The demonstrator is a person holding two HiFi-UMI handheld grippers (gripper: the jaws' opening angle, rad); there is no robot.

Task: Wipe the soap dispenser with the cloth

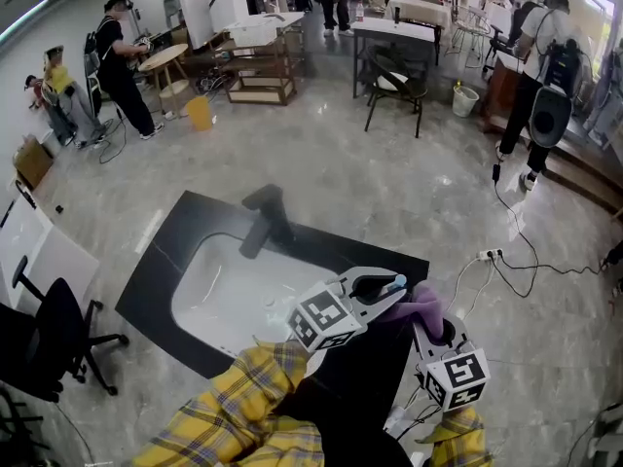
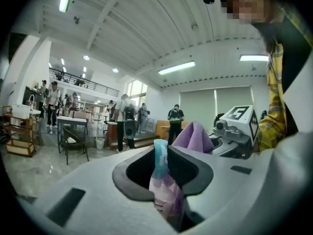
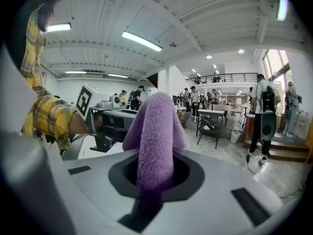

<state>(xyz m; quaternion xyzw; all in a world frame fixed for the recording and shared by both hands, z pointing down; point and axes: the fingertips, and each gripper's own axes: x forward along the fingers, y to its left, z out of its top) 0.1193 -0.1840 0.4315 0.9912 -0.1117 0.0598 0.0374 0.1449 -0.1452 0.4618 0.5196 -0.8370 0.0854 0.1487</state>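
Fingers first: on my left gripper (image 2: 164,175) the two grey jaws are drawn in narrow and clamped on the small translucent pink-lilac plastic soap dispenser (image 2: 165,192) with a pale blue top. They grip its body, so the neck sticks out ahead of the pads. On my right gripper (image 3: 155,177) the jaws are pinched on the fuzzy purple cloth (image 3: 156,131), which stands up out of the gap in a thick fold and flops over.

From the head view, both grippers are up in front of me above the right end of the black countertop (image 1: 161,270) with its white sink basin (image 1: 219,305). The bottle's blue tip points right and the cloth sits just beside it, though I cannot tell whether they touch. Seen along my left jaws, the cloth rises right behind the bottle and partly hides the right gripper below its black-and-white marker cube (image 2: 242,119). A black tap (image 1: 265,222) stands at the basin's far edge. My yellow plaid sleeves (image 1: 229,412) fill the lower edge.

Farther off on the polished grey floor are a black office chair (image 1: 49,343) at left, a yellow bucket (image 1: 199,113), a black chair (image 1: 394,86) by a table, a white power strip (image 1: 487,255) with trailing cables, and several people standing about.

The bottle carries a label low on its body, too blurred to read. The marker cubes bear only square patterns.
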